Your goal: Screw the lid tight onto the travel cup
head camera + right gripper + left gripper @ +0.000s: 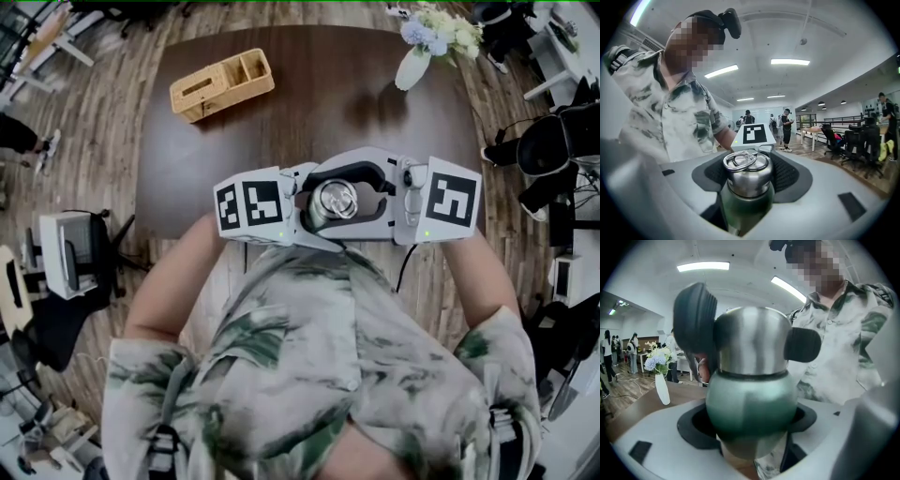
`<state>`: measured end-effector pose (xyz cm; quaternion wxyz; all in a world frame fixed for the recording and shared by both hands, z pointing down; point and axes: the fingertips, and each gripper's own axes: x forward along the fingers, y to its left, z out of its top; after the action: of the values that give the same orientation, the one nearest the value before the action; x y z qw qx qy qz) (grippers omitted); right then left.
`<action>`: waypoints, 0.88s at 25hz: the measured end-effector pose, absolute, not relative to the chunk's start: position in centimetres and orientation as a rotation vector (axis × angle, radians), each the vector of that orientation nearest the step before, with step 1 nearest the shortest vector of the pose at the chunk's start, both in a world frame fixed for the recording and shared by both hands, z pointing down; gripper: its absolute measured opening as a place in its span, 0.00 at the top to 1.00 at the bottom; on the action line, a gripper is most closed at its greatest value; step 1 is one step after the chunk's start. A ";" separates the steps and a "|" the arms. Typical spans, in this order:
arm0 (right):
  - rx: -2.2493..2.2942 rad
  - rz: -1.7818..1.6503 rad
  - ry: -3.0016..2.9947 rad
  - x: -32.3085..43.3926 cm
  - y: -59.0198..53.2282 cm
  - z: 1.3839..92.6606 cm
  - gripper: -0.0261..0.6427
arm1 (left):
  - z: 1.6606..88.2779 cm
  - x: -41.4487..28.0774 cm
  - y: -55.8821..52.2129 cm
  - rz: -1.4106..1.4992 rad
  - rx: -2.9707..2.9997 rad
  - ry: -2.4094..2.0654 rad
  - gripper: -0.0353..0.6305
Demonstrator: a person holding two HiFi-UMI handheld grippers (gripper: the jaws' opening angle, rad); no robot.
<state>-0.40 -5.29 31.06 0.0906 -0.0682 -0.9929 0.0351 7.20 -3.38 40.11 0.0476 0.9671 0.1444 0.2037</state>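
My left gripper [302, 208] and right gripper [373, 195]: jaws clenched on the travel cup [746, 206], above the surface's [309, 122] near edge. Lid [747, 171] sits on top.

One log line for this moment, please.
left gripper: shut on green travel cup | right gripper: shut on steel lid | lid: on cup

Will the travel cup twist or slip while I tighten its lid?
Probably rigid: the travel cup looks like metal. Its rounded, glossy green body may turn inside the left claw. The smooth steel lid could also slip.
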 end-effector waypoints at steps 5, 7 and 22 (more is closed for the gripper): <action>-0.100 0.105 -2.952 -0.3 -6.1 31.8 0.55 | 41.0 7.1 -4.3 0.667 2.941 0.360 0.36; -0.051 0.100 -2.955 -0.4 -6.3 31.9 0.55 | 41.2 7.0 -4.5 0.682 2.939 0.319 0.36; 0.262 0.139 -2.964 -1.1 -8.4 32.5 0.55 | 42.2 5.7 -6.8 0.687 2.892 0.021 0.36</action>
<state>-1.10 -8.44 32.50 0.0816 0.0875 -0.9917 0.0466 5.67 -6.78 42.18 0.0845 0.9694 0.0069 0.2302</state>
